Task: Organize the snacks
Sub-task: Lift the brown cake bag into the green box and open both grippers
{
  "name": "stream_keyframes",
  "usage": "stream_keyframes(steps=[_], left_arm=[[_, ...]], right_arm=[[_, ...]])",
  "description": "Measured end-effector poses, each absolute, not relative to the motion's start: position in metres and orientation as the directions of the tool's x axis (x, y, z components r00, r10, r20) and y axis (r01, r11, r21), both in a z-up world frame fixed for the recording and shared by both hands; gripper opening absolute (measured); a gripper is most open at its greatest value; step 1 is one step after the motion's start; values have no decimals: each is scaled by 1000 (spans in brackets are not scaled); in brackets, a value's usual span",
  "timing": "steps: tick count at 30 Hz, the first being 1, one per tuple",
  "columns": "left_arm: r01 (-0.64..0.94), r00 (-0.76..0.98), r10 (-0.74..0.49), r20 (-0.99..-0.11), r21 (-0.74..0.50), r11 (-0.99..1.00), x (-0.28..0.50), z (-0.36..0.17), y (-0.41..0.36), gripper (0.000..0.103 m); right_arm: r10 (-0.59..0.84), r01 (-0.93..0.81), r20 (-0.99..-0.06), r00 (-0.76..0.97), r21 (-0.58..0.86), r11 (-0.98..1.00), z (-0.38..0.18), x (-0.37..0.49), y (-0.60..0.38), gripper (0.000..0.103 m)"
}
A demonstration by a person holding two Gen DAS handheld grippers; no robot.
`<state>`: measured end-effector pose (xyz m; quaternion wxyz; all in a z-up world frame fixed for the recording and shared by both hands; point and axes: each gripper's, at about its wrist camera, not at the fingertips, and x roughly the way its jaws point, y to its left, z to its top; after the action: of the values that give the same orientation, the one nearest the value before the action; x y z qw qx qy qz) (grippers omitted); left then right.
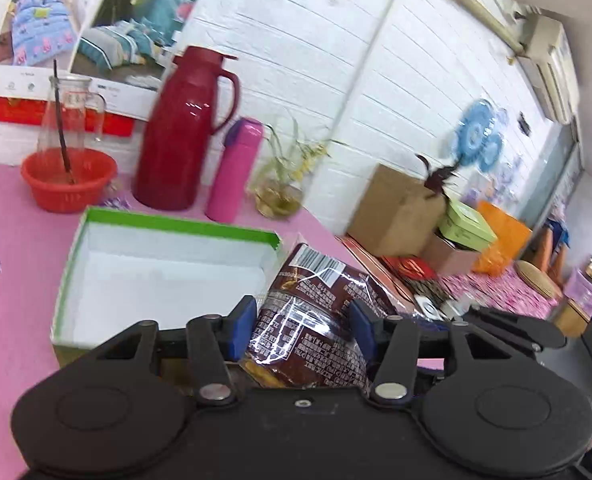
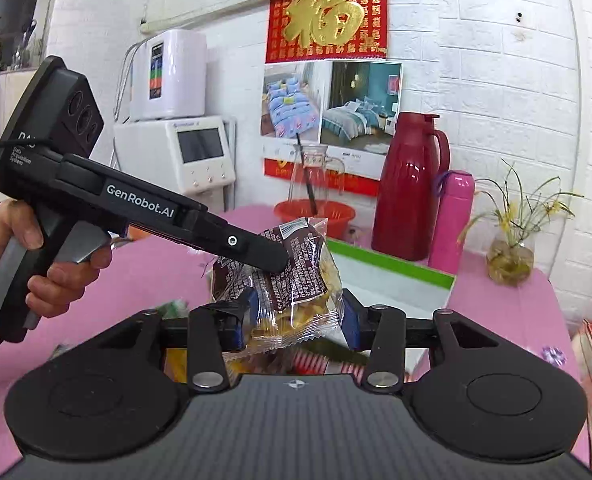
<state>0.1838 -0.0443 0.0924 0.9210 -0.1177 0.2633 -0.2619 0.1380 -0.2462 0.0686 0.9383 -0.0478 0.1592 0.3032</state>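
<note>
A brown snack bag with white print and a barcode sits between the blue pads of my left gripper, which is shut on it. It also shows in the right wrist view, held off the table with yellow chips showing through its clear end. My right gripper stands around the bag's lower end, jaws close to it; contact is unclear. The left gripper reaches in from the left there. A green-rimmed white open box lies empty on the pink table just beyond and left of the bag.
Behind the box stand a red basket with a glass jug, a red thermos, a pink bottle and a small plant vase. More snack packets lie under my right gripper. Cardboard boxes sit to the right.
</note>
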Motion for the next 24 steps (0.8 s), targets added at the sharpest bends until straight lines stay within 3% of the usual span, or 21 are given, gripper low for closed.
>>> stream_keyframes(steps=[10, 11, 12, 13, 16, 24], left_arm=[[300, 732, -475, -488, -395, 868, 279, 57, -23, 0], [291, 733, -470, -492, -398, 870, 284, 54, -22, 17], [282, 730, -471, -496, -409, 868, 288, 50, -21, 72], [262, 735, -456, -502, -410, 874, 289, 48, -21, 102], [232, 774, -382, -505, -336, 913, 281, 48, -21, 103], [243, 780, -370, -505, -300, 922, 241, 65, -22, 103]], right_arm=[[559, -574, -400, 726, 93, 813, 37, 240, -232, 77], [551, -572, -415, 723, 87, 816, 33, 246, -230, 85], [541, -562, -422, 727, 87, 823, 28, 251, -227, 95], [525, -544, -429, 735, 89, 834, 25, 256, -226, 102], [470, -482, -459, 753, 100, 870, 23, 257, -227, 103], [475, -491, -377, 795, 60, 869, 59, 203, -243, 103]])
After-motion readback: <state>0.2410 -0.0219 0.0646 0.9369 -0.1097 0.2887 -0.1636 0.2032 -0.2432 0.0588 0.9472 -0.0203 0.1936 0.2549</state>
